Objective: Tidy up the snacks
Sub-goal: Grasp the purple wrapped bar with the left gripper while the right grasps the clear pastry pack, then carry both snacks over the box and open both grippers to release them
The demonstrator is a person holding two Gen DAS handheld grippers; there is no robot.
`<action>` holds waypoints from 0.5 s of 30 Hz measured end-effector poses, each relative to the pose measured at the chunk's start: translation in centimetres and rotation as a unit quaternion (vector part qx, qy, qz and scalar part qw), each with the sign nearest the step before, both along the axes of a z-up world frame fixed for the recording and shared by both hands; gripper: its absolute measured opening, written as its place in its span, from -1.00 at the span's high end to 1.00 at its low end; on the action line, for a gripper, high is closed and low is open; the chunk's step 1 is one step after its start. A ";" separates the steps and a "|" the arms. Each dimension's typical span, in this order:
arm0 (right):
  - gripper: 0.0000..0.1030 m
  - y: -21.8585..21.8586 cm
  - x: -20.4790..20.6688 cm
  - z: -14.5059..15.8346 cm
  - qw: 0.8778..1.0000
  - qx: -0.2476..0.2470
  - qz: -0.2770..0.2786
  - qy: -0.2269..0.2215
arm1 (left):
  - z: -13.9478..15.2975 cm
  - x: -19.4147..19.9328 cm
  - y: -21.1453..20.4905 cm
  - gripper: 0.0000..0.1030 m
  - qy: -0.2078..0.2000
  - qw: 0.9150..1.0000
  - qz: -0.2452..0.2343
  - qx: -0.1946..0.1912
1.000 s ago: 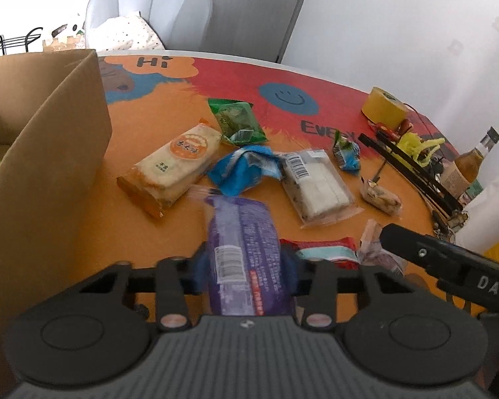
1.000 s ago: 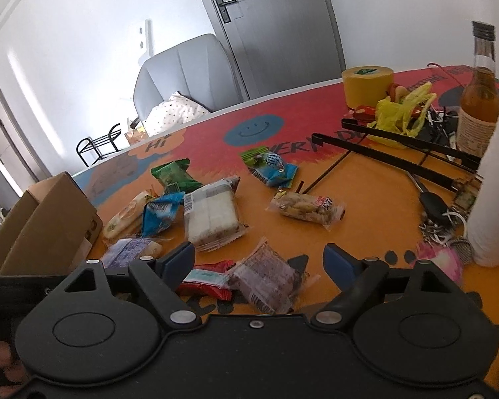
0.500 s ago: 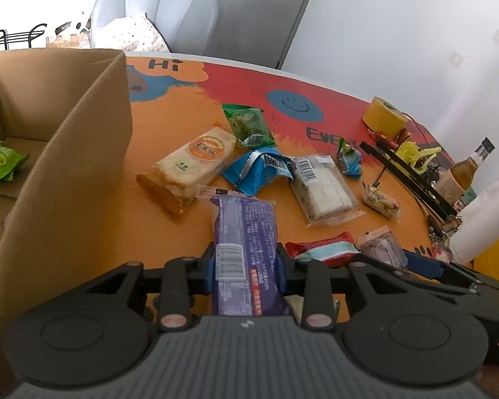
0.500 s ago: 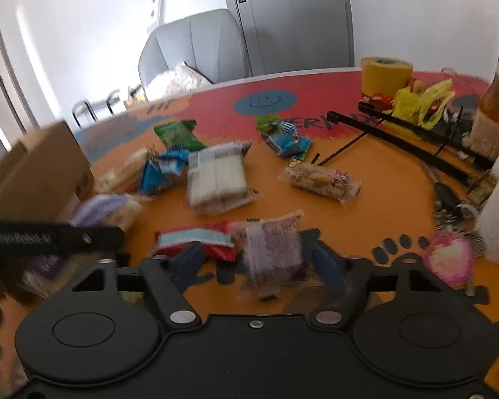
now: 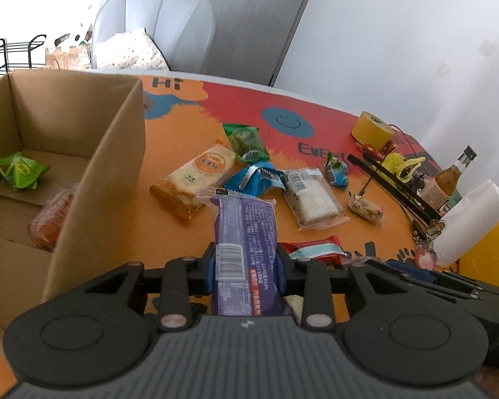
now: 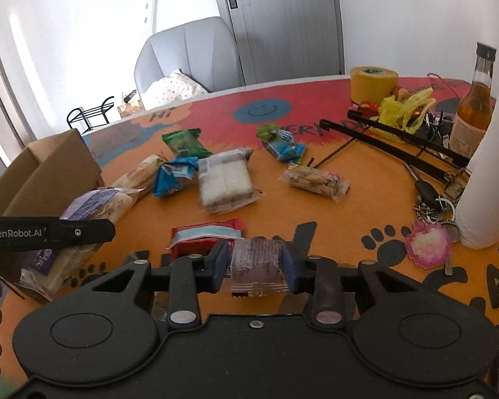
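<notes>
Since both tools are loaded, here is where I stand.

Left tool: my left tool (image 5: 246, 266) is pinching the purple packet (image 5: 244, 232) near its barcode end, the packet sticking out ahead over the table (image 5: 123, 219).

Right tool: my right tool (image 6: 256, 266) has just been closing, and its jaws now press on a small clear-wrapped snack (image 6: 257, 262), near the red packet (image 6: 204, 236).

Done: the cardboard box (image 5: 116, 153) at the left already has a green packet (image 5: 18, 171) and an orange-wrapped snack (image 5: 48, 214) inside.

Left to do: I judge the job under halfway; besides my two, the bread packet (image 5: 196, 176), dark green packet (image 5: 246, 141), blue packet (image 5: 256, 181), white bar pack (image 5: 311, 199), red packet, small blue-green sweet (image 5: 336, 169) and nut bar (image 5: 366, 207) lie on the table.

Edges: the box's right wall stands tall between my left tool and the inside, so I judge the purple packet must go up and over it.

Open room: bare table lies just right of the box; the far right is crowded with tape roll (image 6: 374, 83), bottle (image 6: 475, 106), paper roll (image 6: 492, 173), keys (image 6: 432, 202) and black rods (image 6: 392, 143), best avoided.
</notes>
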State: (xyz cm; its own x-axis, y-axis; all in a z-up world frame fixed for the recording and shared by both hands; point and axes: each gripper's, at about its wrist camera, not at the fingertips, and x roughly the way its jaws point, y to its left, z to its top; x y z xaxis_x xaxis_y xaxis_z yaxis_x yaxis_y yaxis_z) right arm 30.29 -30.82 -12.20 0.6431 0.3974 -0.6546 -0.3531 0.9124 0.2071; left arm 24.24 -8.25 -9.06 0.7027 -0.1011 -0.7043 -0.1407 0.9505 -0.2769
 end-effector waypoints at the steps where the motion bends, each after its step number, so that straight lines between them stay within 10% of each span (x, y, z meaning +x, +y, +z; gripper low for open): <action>1: 0.40 0.1 -0.1 0.2 1.000 0.001 0.001 -0.003 | 0.2 -0.2 0.1 0.38 -0.003 1.000 0.000 0.000; 4: 0.48 0.4 -0.5 0.8 1.000 0.006 0.005 -0.008 | 0.8 -0.6 0.4 0.38 -0.009 1.000 0.002 0.001; 6: 1.00 0.6 -0.7 1.2 1.000 0.009 0.008 -0.011 | 1.1 -0.9 0.6 0.38 -0.013 1.000 0.003 0.002; 12: 1.00 1.0 -1.1 1.4 1.000 0.014 0.008 -0.007 | 1.8 -1.8 1.4 0.38 -0.021 1.000 0.010 0.004; 15: 0.38 0.9 -1.1 1.1 1.000 0.013 -0.001 0.001 | 1.9 -2.1 1.5 0.38 -0.022 1.000 0.012 0.007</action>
